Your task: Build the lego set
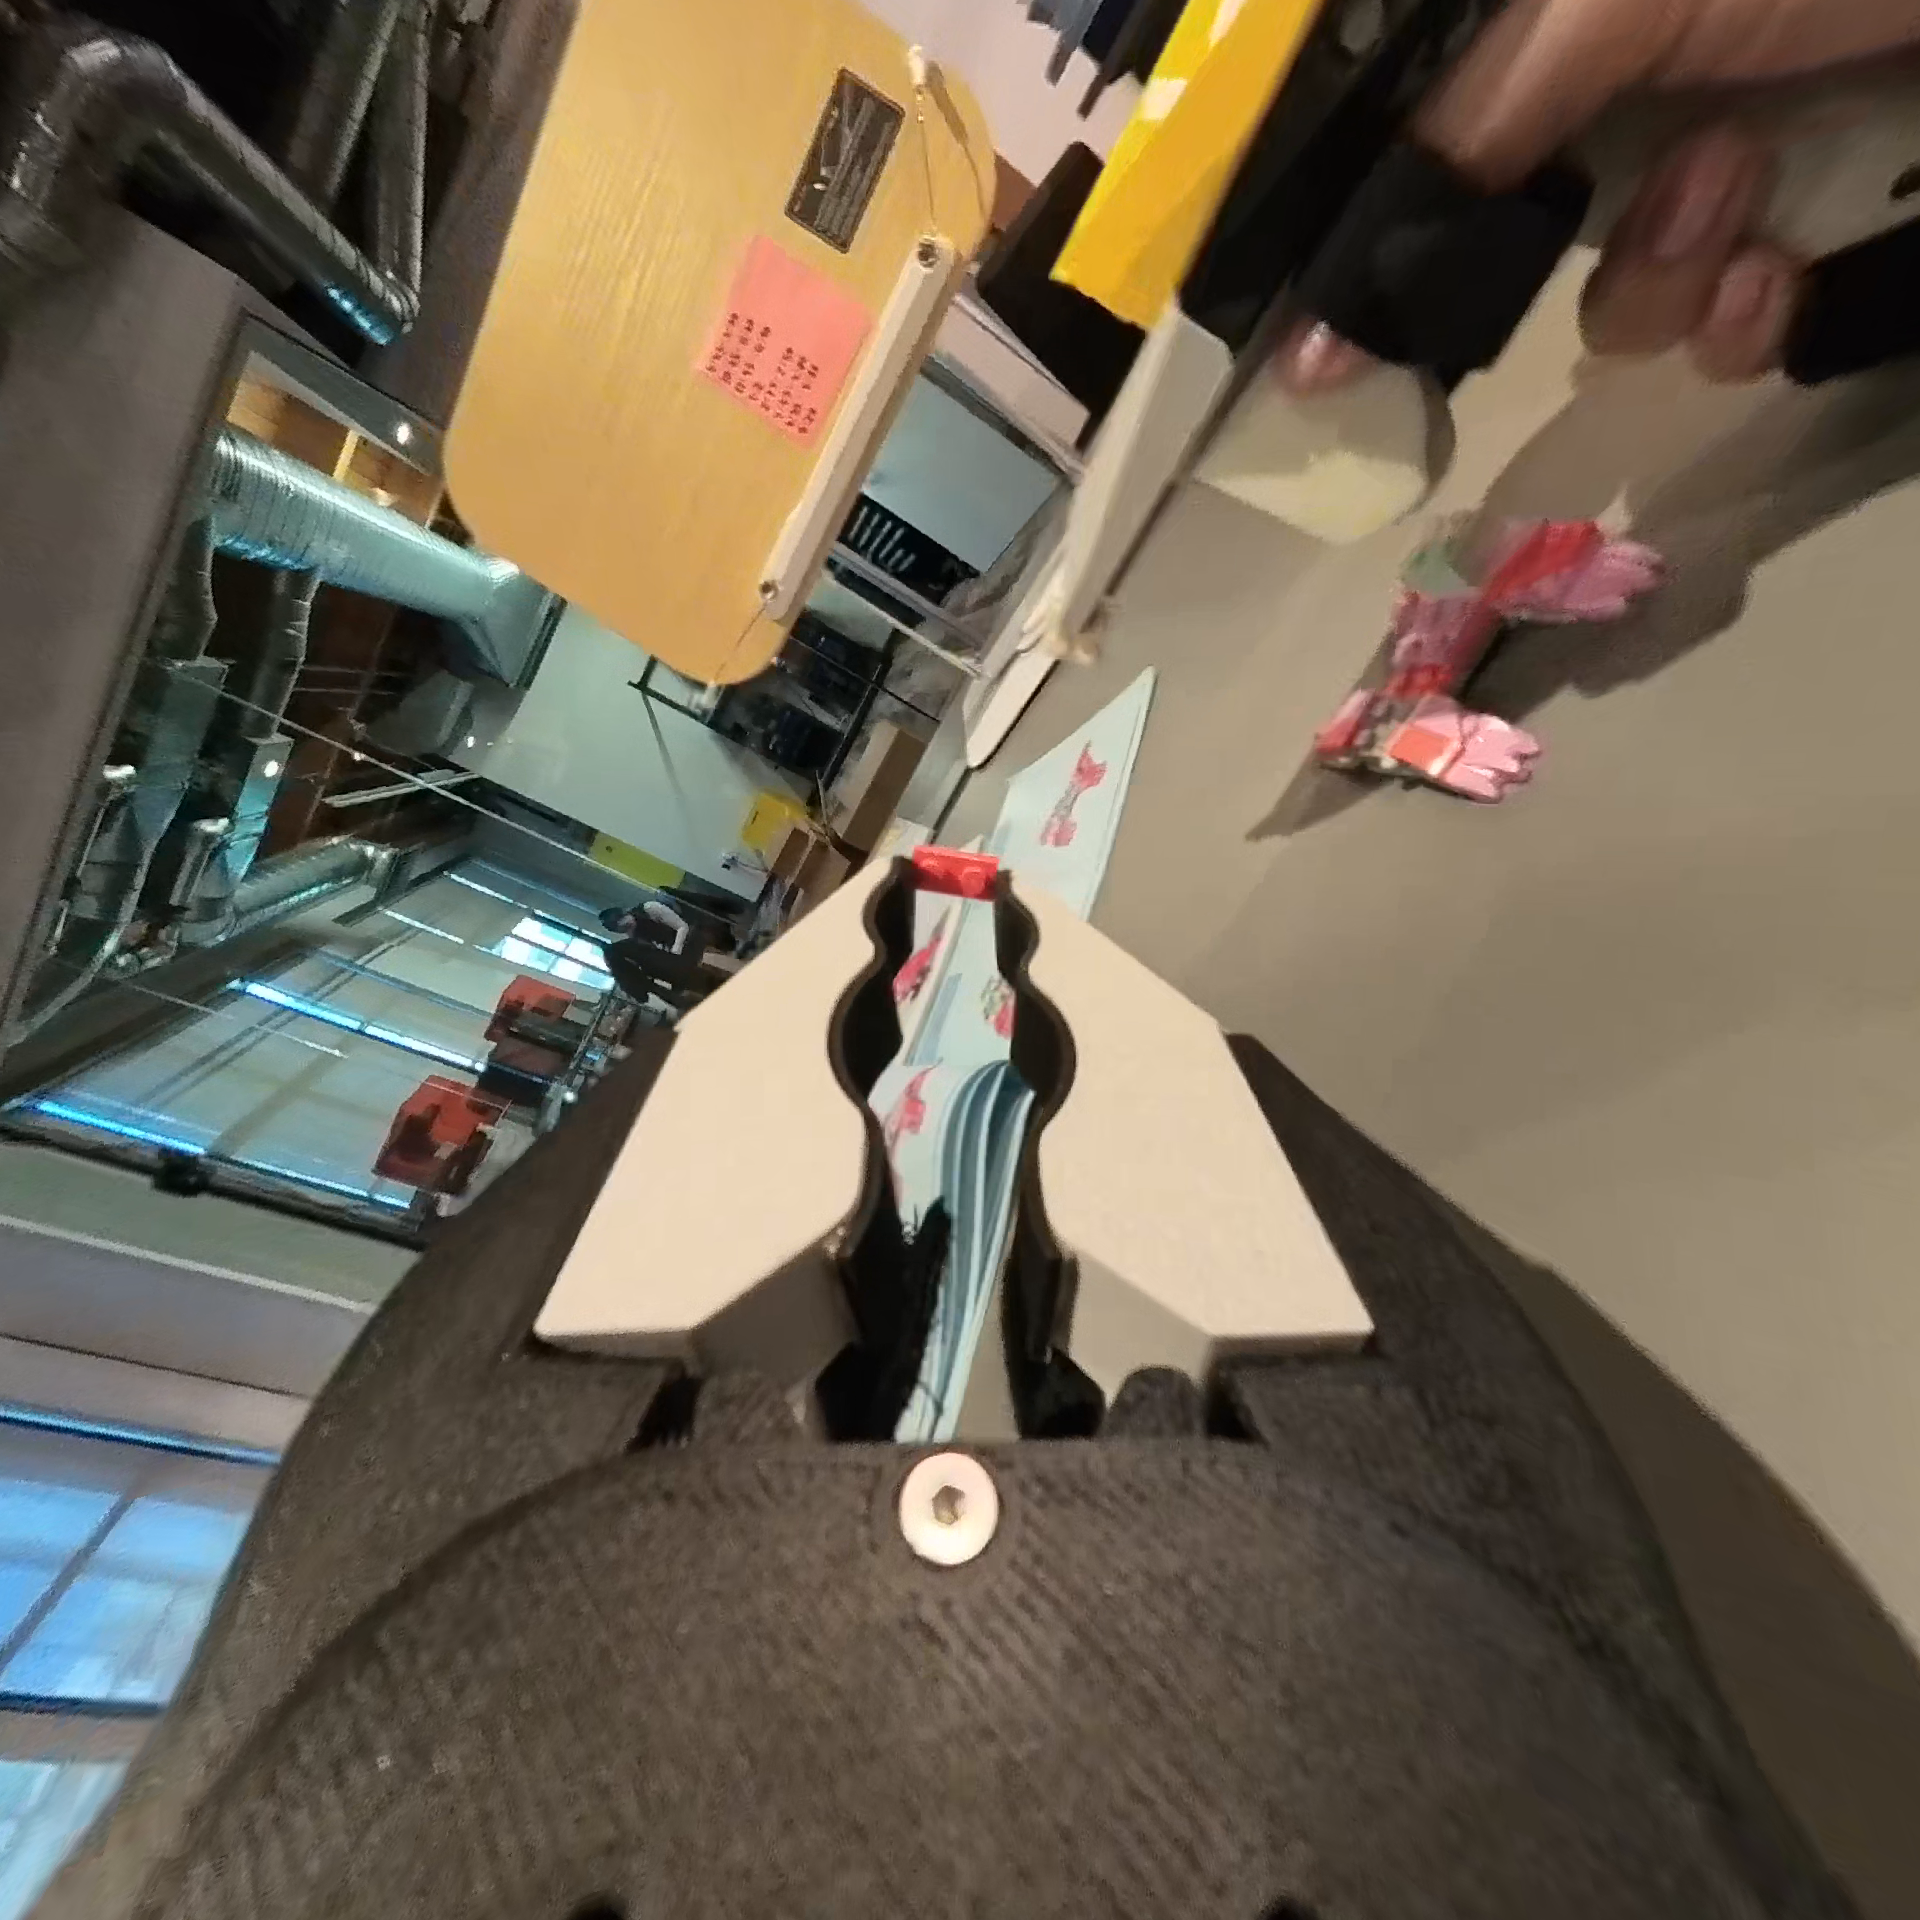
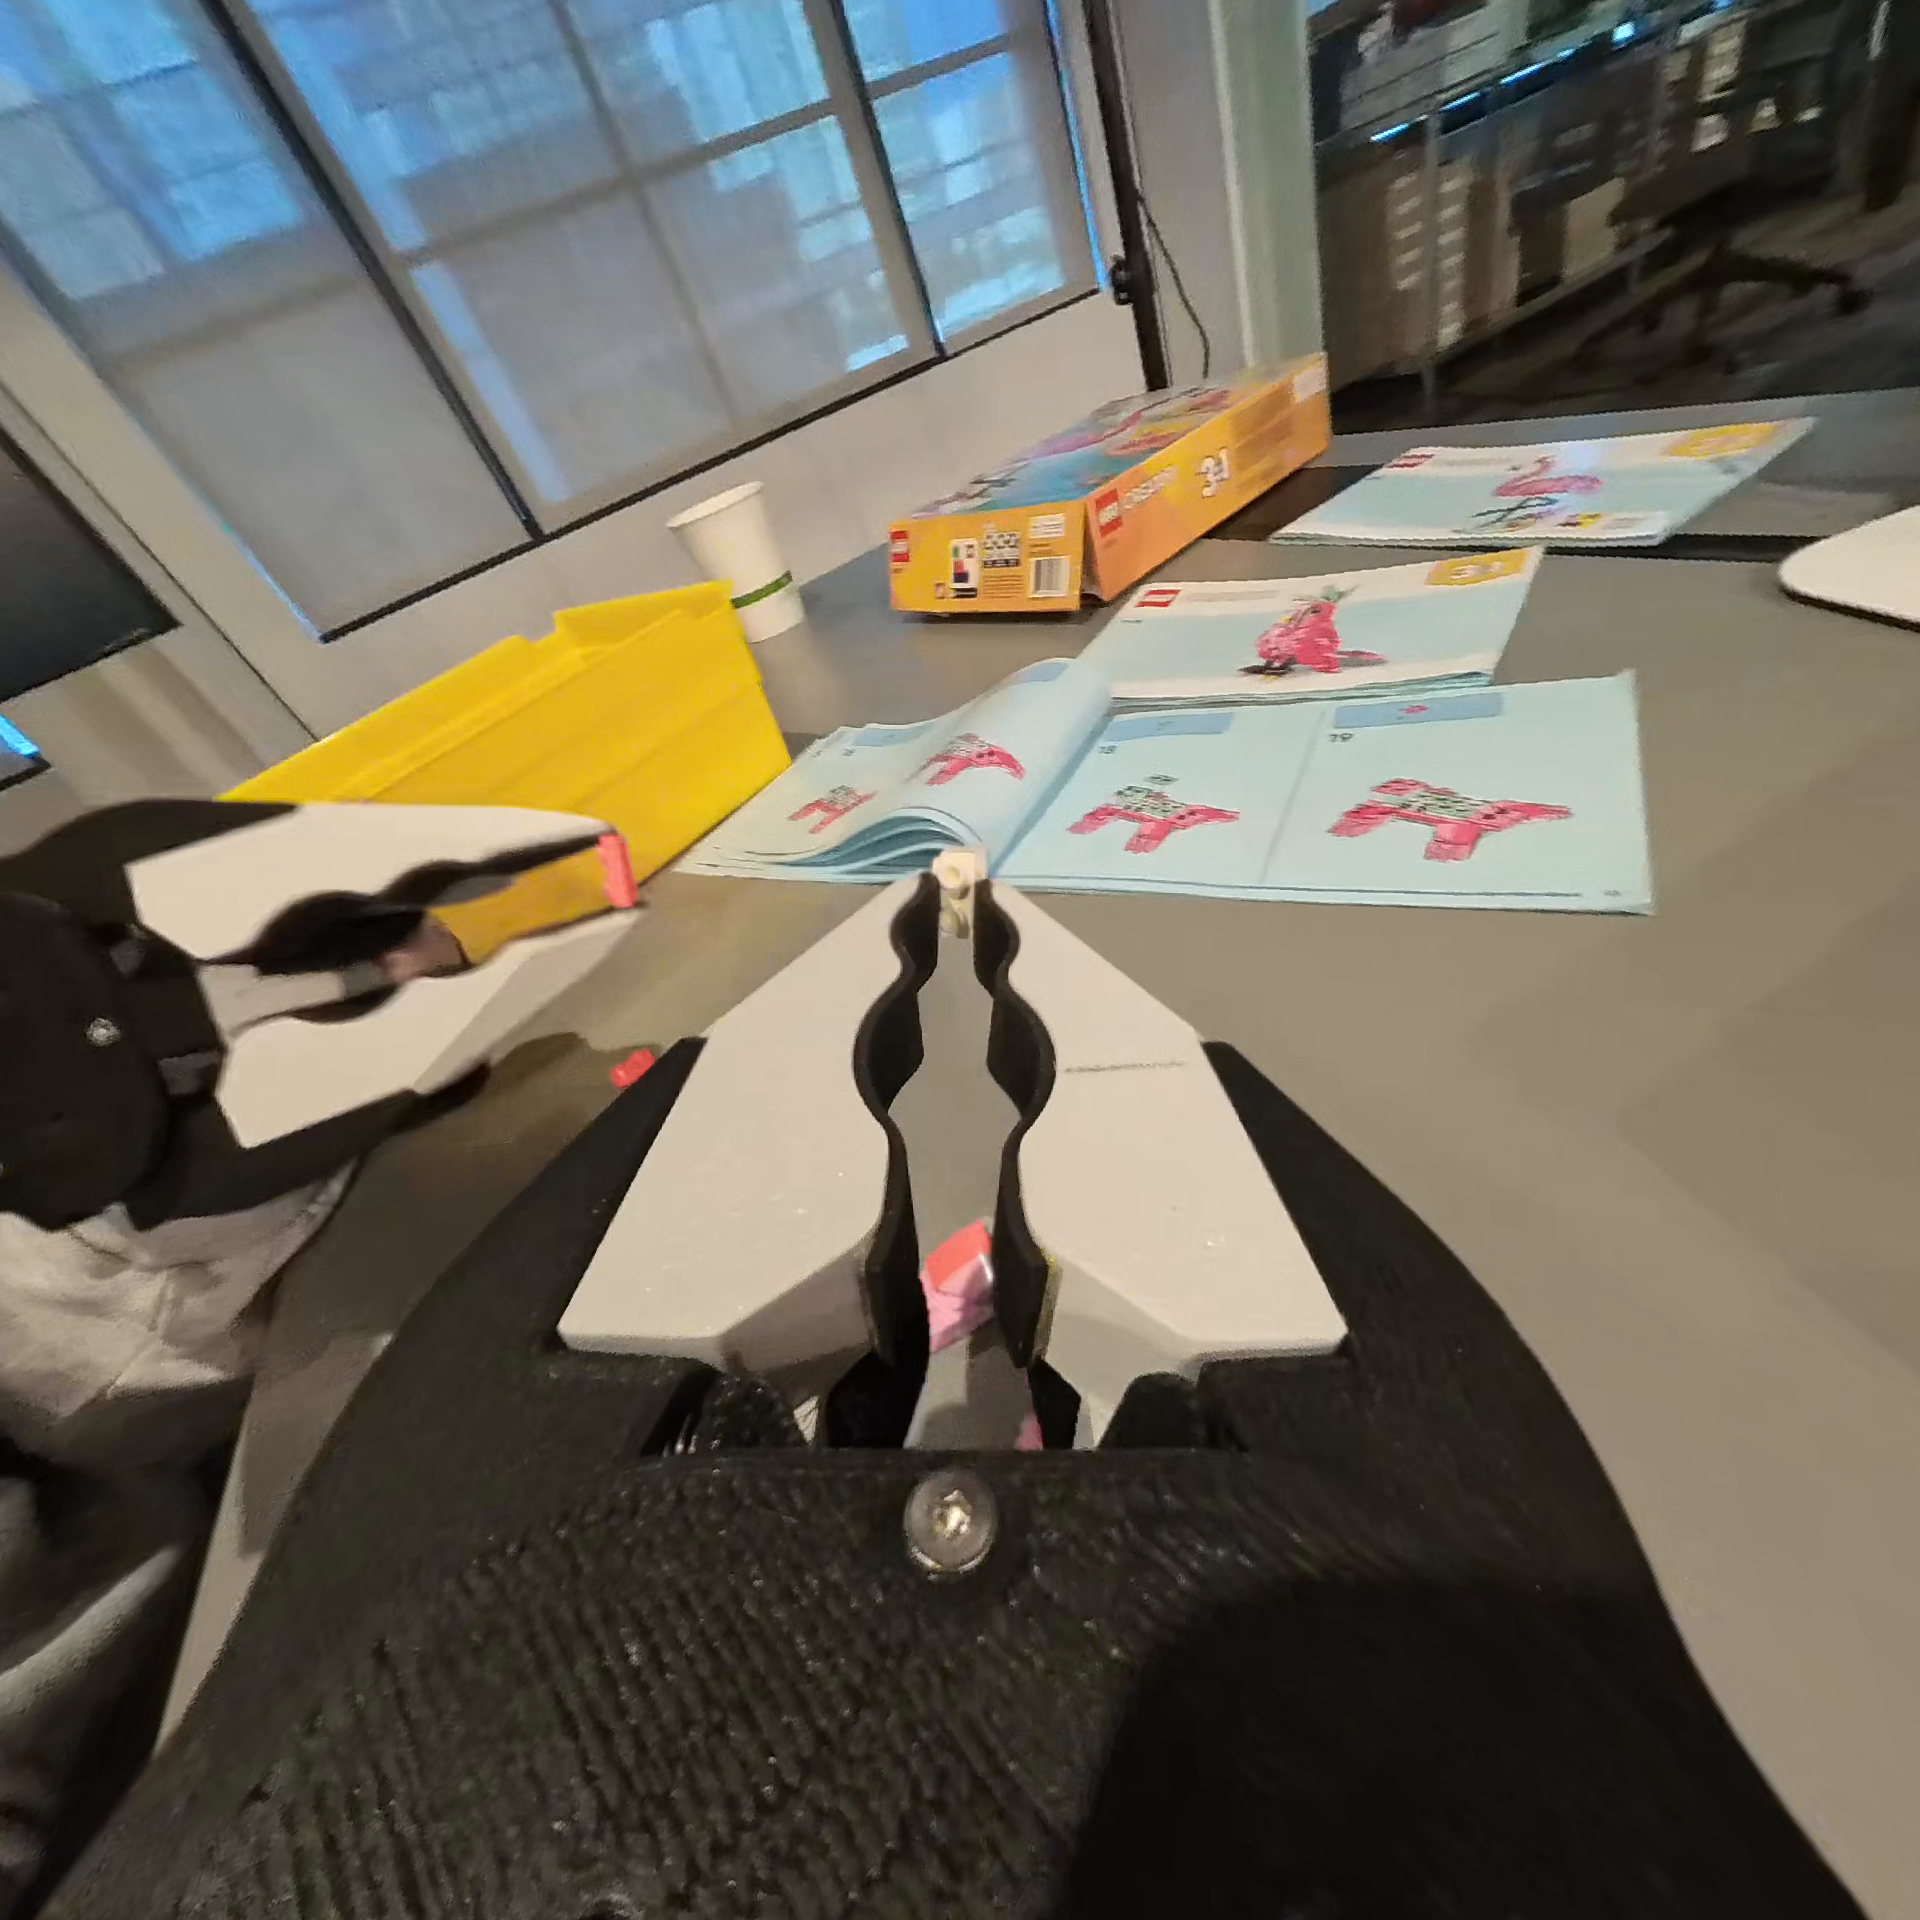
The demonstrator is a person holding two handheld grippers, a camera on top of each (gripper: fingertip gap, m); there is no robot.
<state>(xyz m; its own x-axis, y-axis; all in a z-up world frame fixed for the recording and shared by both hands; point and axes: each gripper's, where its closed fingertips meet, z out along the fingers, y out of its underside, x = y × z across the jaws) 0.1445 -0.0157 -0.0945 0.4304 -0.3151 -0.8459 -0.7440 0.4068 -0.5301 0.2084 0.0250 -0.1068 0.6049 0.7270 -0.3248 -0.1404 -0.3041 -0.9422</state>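
My left gripper (image 1: 954, 878) is shut on a small red lego piece (image 1: 951, 871) at its fingertips, held in the air and rolled on its side. It also shows in the right wrist view (image 2: 613, 873), with the red piece (image 2: 615, 871) at its tip. My right gripper (image 2: 958, 894) is shut on a small white lego piece (image 2: 960, 885), above the grey table. A partly built pink and red lego model (image 1: 1455, 665) lies on the table in the left wrist view. Pink and red bricks (image 2: 956, 1288) show between the right fingers, below them.
An open instruction booklet (image 2: 1299, 810) lies ahead, with two more booklets (image 2: 1320, 634) behind it. A yellow bin (image 2: 582, 717), a white paper cup (image 2: 743, 556) and the orange set box (image 2: 1122, 499) stand at the back. A loose red brick (image 2: 631, 1067) lies on the table (image 2: 1507, 1091). Left tips to right tips: about 8 cm.
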